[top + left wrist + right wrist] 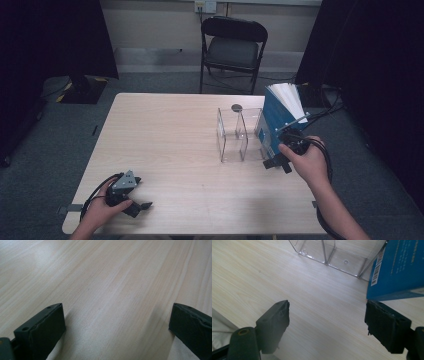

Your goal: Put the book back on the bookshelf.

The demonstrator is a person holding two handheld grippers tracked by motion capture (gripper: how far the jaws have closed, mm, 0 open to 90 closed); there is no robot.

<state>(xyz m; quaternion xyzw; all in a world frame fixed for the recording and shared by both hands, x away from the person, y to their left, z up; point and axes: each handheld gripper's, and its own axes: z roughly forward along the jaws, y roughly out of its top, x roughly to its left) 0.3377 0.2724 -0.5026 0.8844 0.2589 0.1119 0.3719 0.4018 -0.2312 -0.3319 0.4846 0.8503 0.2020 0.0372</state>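
A clear plastic organizer with upright dividers stands right of the table's middle; its base shows in the right gripper view. A blue book with white pages fanned at the top leans at the organizer's right end; whether it sits inside a compartment I cannot tell. My right gripper is open just in front of the book, and its right jaw sits right under the blue cover with nothing between the jaws. My left gripper rests open near the front left edge, over bare wood.
A small dark round disc lies just behind the organizer. A black folding chair stands beyond the table's far edge. The light wooden table has wide bare room on its left half.
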